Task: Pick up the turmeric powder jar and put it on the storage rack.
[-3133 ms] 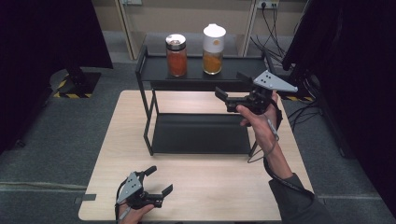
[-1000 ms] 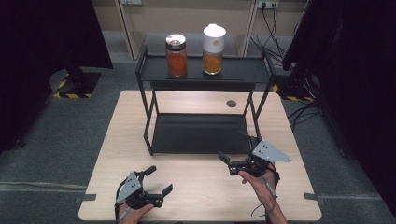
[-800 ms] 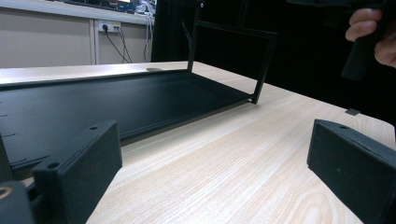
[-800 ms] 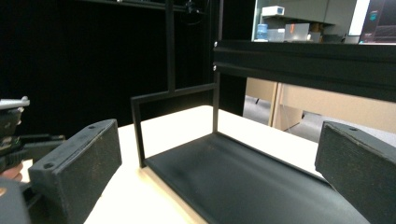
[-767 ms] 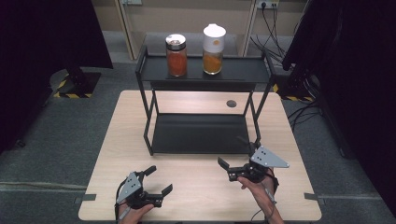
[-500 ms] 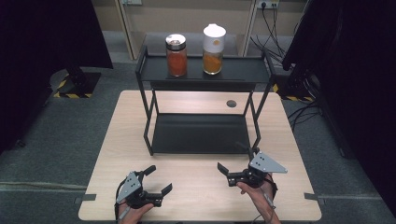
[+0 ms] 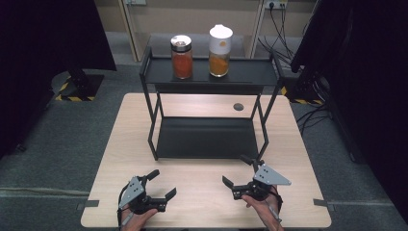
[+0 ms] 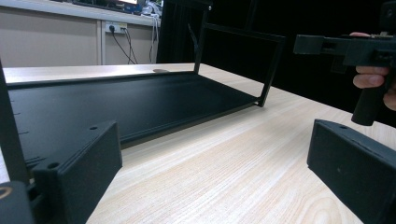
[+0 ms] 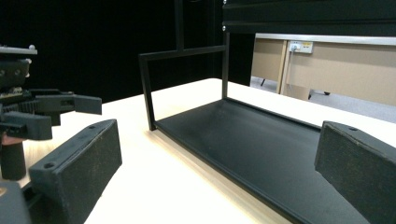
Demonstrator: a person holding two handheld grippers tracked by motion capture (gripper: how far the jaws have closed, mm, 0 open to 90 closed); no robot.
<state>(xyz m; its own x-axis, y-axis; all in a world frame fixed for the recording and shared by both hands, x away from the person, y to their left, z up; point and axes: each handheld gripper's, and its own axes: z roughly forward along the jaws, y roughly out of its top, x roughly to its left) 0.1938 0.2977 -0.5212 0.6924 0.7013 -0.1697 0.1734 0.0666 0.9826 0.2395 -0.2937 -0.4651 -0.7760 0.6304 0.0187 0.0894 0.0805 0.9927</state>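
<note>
Left gripper point(image 7: 161, 184): fingers held apart, nothing between them
Right gripper point(image 7: 239, 171): fingers spread, nothing held
Tabltop point(image 7: 202, 207): both grippers held low
Rack point(image 7: 207, 137): one, two shelves
Jars: two, red-filled jar point(image 7: 182, 56), white-capped jar point(image 7: 220, 44); labels unreadable

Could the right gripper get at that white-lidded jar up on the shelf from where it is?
Probably yes. The right gripper sits open and empty by the table's near edge; the white-lidded jar stands on the rack's open top shelf, nothing above it, with the other jar standing apart.
</note>
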